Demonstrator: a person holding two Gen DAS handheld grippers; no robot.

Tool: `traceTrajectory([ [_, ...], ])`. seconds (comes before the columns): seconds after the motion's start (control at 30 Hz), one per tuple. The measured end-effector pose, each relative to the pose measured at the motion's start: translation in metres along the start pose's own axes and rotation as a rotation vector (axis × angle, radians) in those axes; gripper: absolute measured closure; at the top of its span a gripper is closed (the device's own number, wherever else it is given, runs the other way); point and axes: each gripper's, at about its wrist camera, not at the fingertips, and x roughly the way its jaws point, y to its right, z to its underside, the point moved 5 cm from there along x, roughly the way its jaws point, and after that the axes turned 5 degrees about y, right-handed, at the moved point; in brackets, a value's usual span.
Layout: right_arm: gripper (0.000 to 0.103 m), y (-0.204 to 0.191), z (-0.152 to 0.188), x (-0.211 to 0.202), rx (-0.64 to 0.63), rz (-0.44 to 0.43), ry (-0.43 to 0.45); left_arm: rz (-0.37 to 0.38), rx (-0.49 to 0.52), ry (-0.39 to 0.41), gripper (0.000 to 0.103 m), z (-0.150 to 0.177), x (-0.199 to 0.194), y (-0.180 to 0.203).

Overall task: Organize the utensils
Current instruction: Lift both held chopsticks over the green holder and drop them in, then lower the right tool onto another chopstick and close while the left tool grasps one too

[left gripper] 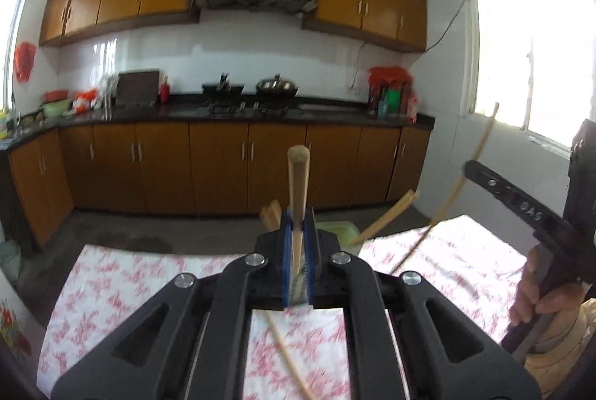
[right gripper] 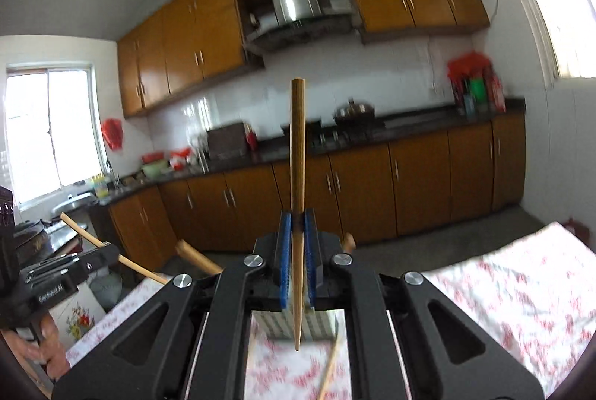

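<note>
In the left wrist view the left gripper point(left gripper: 298, 232) pinches a chopstick point(left gripper: 298, 176) upright above the floral tablecloth point(left gripper: 111, 273), while in the right wrist view the right gripper point(right gripper: 297, 232) pinches another chopstick point(right gripper: 297, 154), so the carrying step seems underway and next probably comes lowering both into the pale green holder point(left gripper: 335, 232) just beyond.

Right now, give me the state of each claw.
Left claw: closed on a wooden chopstick, blunt end pointing up.
Right claw: closed on a wooden chopstick, thin tip hanging below the pads.
</note>
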Motion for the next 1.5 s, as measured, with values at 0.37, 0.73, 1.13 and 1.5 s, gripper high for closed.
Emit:
traceTrajectory([
  [0.37, 0.095, -0.006, -0.001, 0.051, -0.044, 0.049, 0.14, -0.004, 0.034, -0.002, 0.095, -0.024, 0.062, 0.027],
  [0.73, 0.087, -0.001, 0.041, 0.078, -0.04, 0.052, -0.008, 0.008, 0.016, -0.08, 0.095, 0.014, 0.112, 0.015],
  [1.13, 0.068, 0.011, 0.023, 0.023, -0.033, 0.095, -0.004, -0.009, -0.042, -0.027, 0.082, 0.015, 0.07, -0.004],
  [1.5, 0.075, 0.042, 0.195, 0.014, 0.069, 0.101, -0.567, -0.135, -0.039, -0.276, 0.075, 0.143, 0.043, -0.037],
])
